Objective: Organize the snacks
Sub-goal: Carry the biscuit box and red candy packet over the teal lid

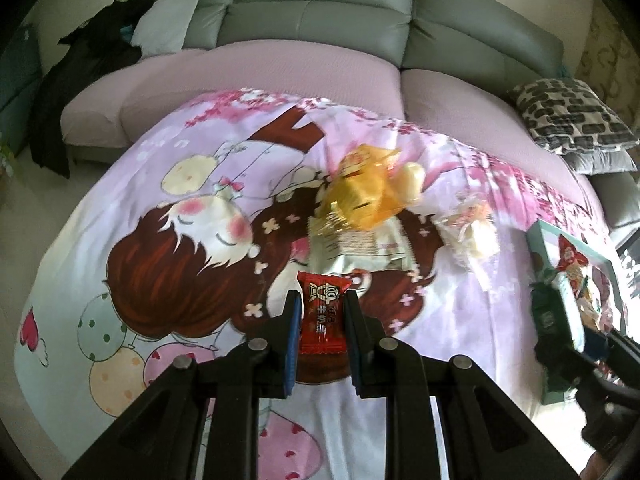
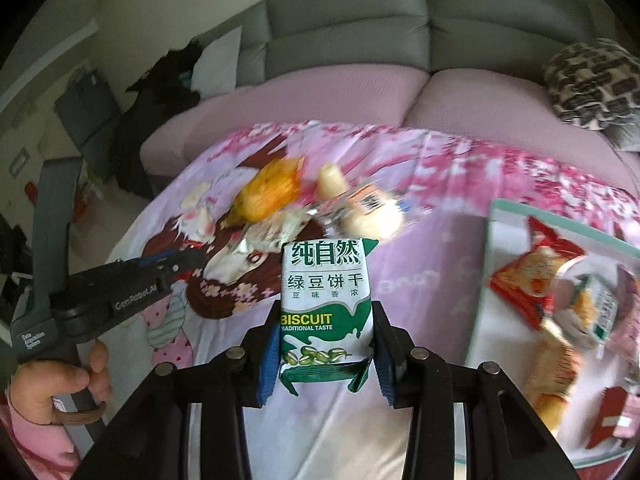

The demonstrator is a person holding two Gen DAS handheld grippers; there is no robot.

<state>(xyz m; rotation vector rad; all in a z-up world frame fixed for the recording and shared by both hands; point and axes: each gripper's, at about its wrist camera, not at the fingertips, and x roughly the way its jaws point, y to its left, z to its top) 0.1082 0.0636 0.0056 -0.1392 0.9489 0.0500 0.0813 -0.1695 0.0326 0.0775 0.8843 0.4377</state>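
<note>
The right hand-held gripper [image 2: 326,354] pinches a green biscuit packet [image 2: 326,304]; the left hand-held gripper [image 1: 323,338] clamps a red candy [image 1: 322,312]. Carry both level over the box [image 2: 490,264] at the desk's right edge before letting go.

1. The candy [image 1: 323,316] sits between the two sides of the left claw [image 1: 323,336].
2. The biscuit pack [image 2: 326,312] sits between the sides of the right claw [image 2: 326,354].
3. A pile of snacks [image 1: 368,200] lies on the cloth [image 1: 120,184], behind the candy.
4. The box [image 2: 486,280] lies right of the biscuit pack, with snacks in it.
5. The sofa [image 1: 320,12] stands behind the cloth.
</note>
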